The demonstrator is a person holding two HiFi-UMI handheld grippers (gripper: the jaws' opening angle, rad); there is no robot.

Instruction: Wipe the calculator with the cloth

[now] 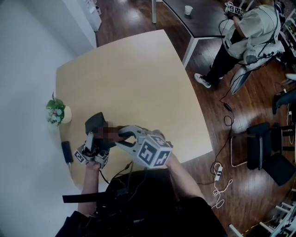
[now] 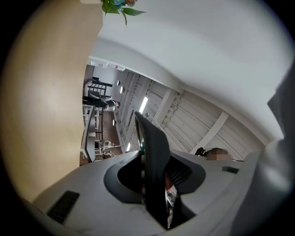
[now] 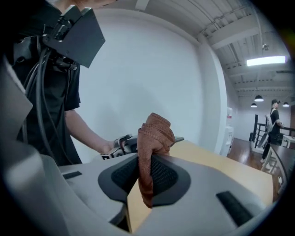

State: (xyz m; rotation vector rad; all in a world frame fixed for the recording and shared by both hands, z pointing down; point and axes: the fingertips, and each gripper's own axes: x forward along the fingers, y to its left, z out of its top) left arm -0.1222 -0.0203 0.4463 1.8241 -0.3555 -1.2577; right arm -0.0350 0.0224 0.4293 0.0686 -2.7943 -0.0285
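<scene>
My left gripper [image 1: 94, 141] is shut on a black calculator [image 1: 96, 123], held up off the near left corner of the wooden table [image 1: 138, 78]. In the left gripper view the calculator [image 2: 154, 156] stands edge-on between the jaws of that gripper [image 2: 154, 186]. Just right of the calculator, my right gripper [image 1: 124, 135] is shut on a bunched brown cloth [image 3: 154, 138]. In the right gripper view the cloth sticks up from the jaws of the right gripper [image 3: 150, 173], with the left gripper [image 3: 120, 145] close behind it. Whether cloth and calculator touch is hidden.
A small potted plant [image 1: 58, 112] stands at the table's left edge, with a flat black object [image 1: 67, 151] nearer me. At the back right, another person [image 1: 252, 32] stands beside a dark table bearing a cup [image 1: 188, 9]. A chair [image 1: 268, 148] and cables are on the floor at right.
</scene>
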